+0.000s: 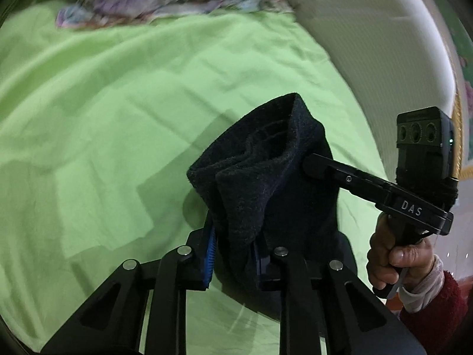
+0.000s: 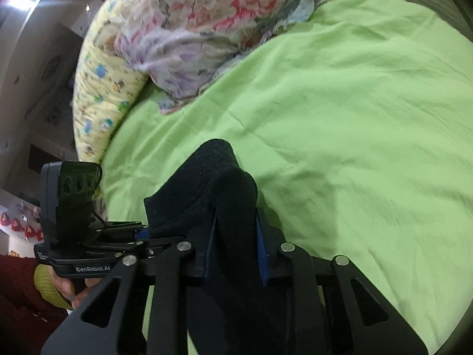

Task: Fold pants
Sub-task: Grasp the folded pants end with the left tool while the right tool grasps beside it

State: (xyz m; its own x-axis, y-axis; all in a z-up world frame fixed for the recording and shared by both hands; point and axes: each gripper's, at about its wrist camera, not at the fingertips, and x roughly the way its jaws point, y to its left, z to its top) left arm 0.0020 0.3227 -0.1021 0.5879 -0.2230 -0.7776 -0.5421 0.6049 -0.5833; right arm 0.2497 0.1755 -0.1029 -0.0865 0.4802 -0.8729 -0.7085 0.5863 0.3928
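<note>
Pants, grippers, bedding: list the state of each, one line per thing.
Pants: dark, bunched, lifted off the sheet, gripped at two places.
Left gripper: shut on the pants.
Right gripper: shut on the pants.
Green sheet: spread, creased.
Floral quilt: heaped at the far end of the bed.

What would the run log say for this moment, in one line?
left gripper: shut on pants | right gripper: shut on pants | green sheet beneath

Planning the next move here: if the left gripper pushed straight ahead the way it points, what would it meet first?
The dark pants are already pinched in the left gripper. Past them, it would probably meet the green bedsheet, though depth is unclear.
</note>
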